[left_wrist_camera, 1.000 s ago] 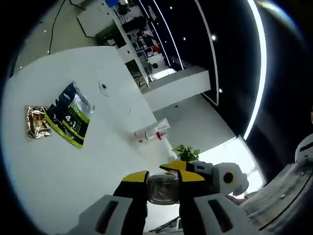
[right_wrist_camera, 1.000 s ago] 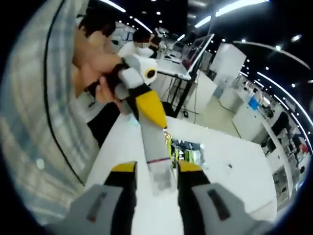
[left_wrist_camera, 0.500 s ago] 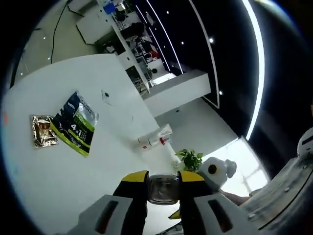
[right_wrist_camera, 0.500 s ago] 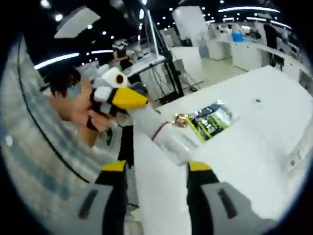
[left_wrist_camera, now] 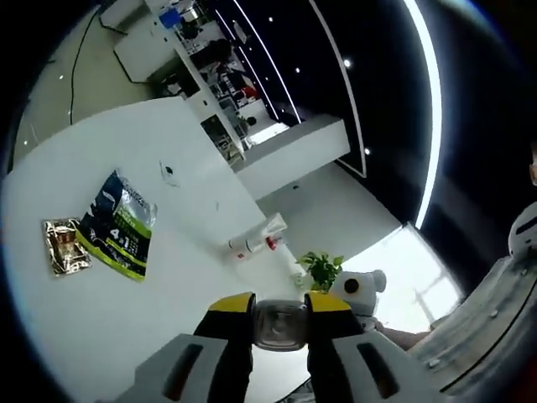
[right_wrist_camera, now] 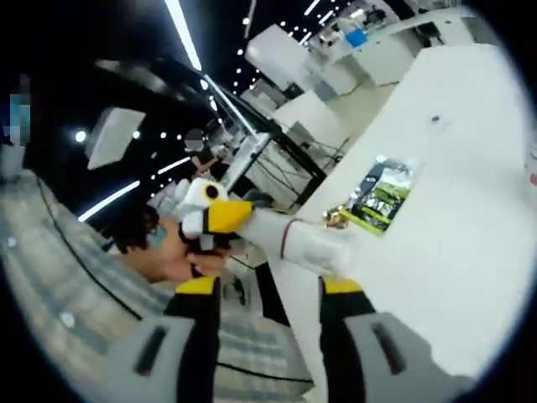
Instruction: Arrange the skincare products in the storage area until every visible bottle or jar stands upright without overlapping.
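My left gripper is shut on the end of a white tube, which shows as a pale translucent face between its yellow jaw tips. In the right gripper view that white tube sticks out sideways from the left gripper, held up off the table. My right gripper stands open just below the tube's free end, its jaws wide apart and touching nothing. A second white tube with a red band lies flat on the white table. The right gripper is beside the left one.
A green and blue packet and a gold packet lie on the table; both packets lie beyond the held tube. A potted plant stands past the table edge. A person's hand holds the left gripper.
The right gripper's jaws have spread and come off the white tube, which now lies above them. The right gripper view has rolled and swung. The left gripper keeps its hold.
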### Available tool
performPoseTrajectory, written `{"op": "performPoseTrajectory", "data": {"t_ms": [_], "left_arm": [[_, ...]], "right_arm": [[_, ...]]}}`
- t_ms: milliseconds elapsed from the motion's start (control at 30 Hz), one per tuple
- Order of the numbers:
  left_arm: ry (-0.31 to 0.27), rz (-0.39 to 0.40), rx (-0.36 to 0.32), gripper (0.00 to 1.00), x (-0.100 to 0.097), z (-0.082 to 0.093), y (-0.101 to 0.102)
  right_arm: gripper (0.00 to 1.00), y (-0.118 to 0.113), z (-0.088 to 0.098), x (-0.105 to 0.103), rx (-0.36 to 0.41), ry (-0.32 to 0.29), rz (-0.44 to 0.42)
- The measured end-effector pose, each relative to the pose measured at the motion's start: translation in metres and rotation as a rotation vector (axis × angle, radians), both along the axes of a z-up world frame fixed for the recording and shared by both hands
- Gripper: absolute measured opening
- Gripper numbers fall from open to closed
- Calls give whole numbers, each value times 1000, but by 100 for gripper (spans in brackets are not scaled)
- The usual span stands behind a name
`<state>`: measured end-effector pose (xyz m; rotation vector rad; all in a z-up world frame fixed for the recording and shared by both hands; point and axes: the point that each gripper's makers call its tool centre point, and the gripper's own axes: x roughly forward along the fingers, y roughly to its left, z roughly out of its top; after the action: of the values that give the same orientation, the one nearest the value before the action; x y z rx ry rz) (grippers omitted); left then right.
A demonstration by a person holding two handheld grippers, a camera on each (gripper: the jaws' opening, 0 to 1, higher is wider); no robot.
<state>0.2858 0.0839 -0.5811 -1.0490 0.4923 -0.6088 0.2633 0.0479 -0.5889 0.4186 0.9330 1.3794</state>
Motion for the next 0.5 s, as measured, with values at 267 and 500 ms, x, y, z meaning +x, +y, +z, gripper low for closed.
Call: {"op": "performPoseTrajectory", "data": {"t_ms": [267,500], "left_arm": [[-28,-38,36,22,-3,1,-3],[-52,-103,123,22,-8,-3,-14]], "right_arm": [[47,0,23,30,172,201,-182],[48,3,25,38,171,219,-222]]}}
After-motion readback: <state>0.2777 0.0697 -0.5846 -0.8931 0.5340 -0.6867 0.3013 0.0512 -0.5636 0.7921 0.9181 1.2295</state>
